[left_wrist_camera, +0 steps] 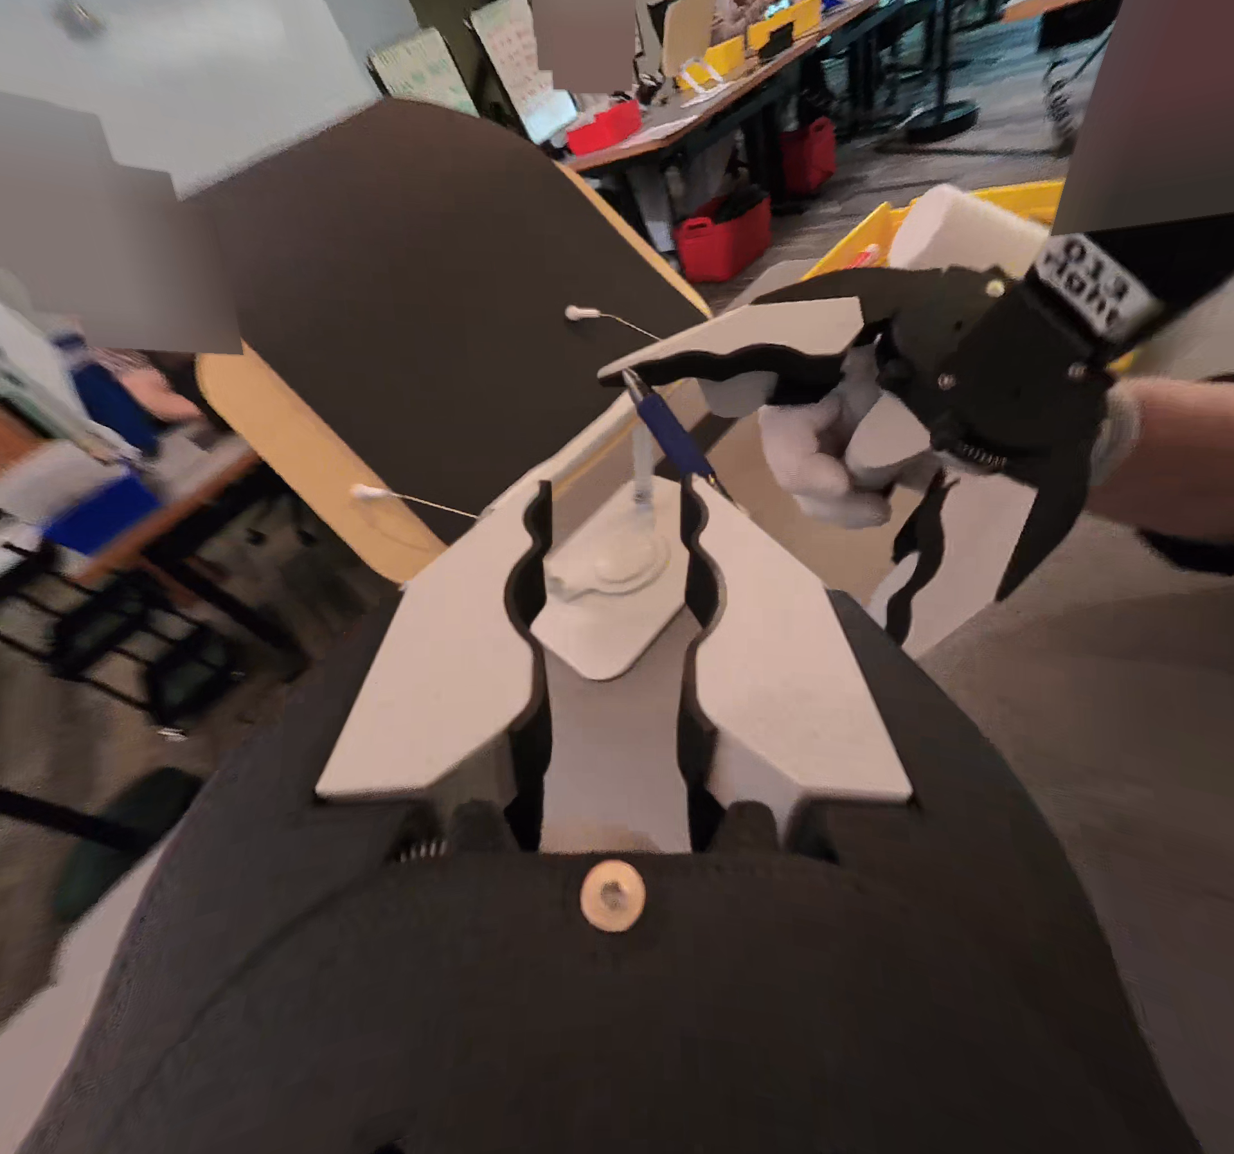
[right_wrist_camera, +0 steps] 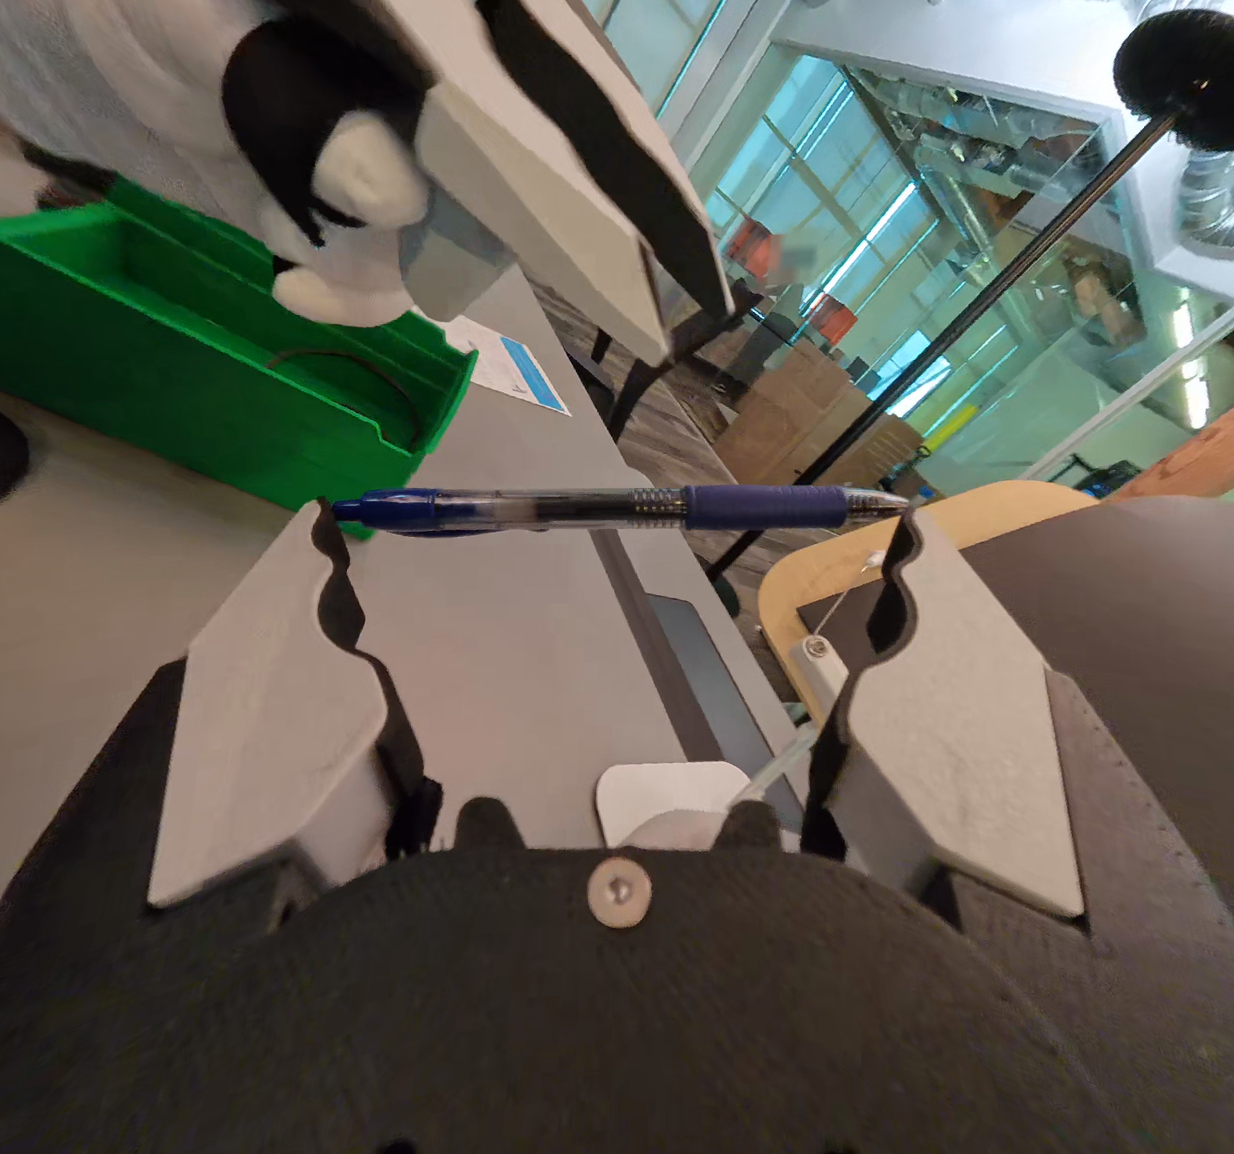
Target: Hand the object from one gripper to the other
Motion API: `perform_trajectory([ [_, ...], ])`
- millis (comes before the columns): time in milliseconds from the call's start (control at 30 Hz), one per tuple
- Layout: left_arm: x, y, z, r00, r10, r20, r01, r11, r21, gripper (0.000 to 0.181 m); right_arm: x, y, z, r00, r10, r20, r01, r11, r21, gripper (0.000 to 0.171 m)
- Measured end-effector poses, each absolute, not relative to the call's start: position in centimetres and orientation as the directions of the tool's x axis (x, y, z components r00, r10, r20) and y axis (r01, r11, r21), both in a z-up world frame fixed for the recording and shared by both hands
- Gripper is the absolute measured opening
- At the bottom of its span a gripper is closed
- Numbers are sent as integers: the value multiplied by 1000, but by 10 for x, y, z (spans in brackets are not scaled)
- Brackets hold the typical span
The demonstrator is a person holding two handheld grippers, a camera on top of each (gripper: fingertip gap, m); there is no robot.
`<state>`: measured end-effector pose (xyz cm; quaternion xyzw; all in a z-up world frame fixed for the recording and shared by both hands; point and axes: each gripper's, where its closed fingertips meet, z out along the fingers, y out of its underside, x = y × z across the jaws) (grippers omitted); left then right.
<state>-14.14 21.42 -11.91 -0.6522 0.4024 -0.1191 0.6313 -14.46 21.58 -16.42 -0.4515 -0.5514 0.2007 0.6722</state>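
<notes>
lengthwise, blue pen (right_wrist_camera: 621,509) pinched between right tongs (right_wrist_camera: 618,511); left tongs (left_wrist_camera: 618,507) spread, empty

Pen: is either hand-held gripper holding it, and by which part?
The right hand-held gripper holds the pen lengthwise, one fingertip on each end. The left hand-held gripper is open and empty.

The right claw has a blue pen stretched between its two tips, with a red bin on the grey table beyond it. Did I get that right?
Nearly. The bin is green, not red, as the right wrist view shows. The rest holds: the blue pen stretches end to end between the tips of the right claw, with the grey table beyond it.
</notes>
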Motion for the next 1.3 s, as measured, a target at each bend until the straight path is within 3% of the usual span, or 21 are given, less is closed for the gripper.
perform_trajectory([
  [267, -155, 194, -121, 498, -288, -818, -723, 382, -575, 47, -141, 218, -159, 295, 878, 377, 105, 362, -926, 152],
  [433, -158, 193, -140, 418, -105, -902, -809, 410, -422, 64, -141, 217, -150, 264, 947, 184, -44, 203, -978, 152],
  [600, -158, 201, -158, 467, -78, -881, -798, 392, -458, 75, -142, 212, -145, 184, 982, 30, -162, 60, -985, 152],
  [867, -143, 218, -159, 455, -18, -891, -806, 417, -420, 72, -149, 196, -141, -15, 988, -156, -267, -154, -951, 152],
  [1000, -135, 220, -152, 423, 43, -905, -819, 445, -362, 66, -150, 192, -138, -109, 961, -256, -325, -277, -904, 152],
  [1300, -130, 222, -142, 450, 87, -889, -806, 469, -362, 45, -151, 183, -129, -277, 887, -370, -427, -459, -779, 152],
])
